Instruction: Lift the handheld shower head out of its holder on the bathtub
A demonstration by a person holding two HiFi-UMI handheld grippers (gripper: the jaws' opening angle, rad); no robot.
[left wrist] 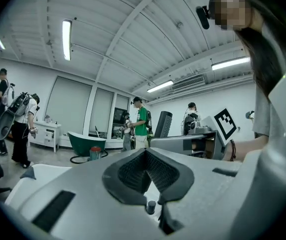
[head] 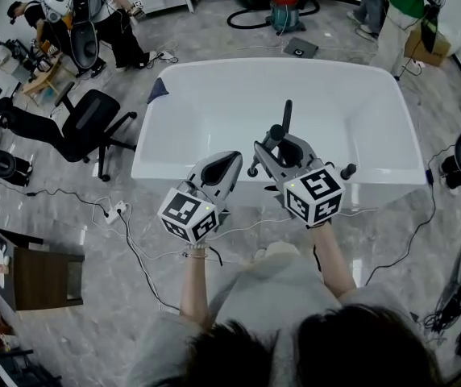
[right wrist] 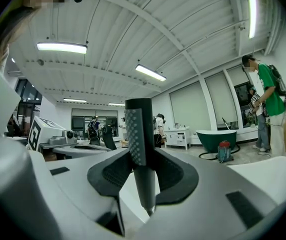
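The shower head (head: pixel 287 116) is a dark, slim stick with a dotted spray face, standing upright over the near rim of the white bathtub (head: pixel 174 111). My right gripper (head: pixel 291 145) is shut on its lower part. In the right gripper view the shower head (right wrist: pixel 139 134) rises between the dark pads (right wrist: pixel 108 176), its lower tip hanging free below the right gripper (right wrist: pixel 141 159). A dark knob (head: pixel 348 170) sits on the tub rim to the right. My left gripper (head: pixel 229 161) hovers just left of it, jaws together and empty. The left gripper view shows the left gripper (left wrist: pixel 145 156) and the shower head (left wrist: pixel 163 124).
A black office chair (head: pixel 85 127) stands left of the tub. Cables and a power strip (head: pixel 118 210) lie on the grey floor. A wooden table (head: pixel 29 268) is at the near left. A red vacuum (head: pixel 284 10) and several people are further back.
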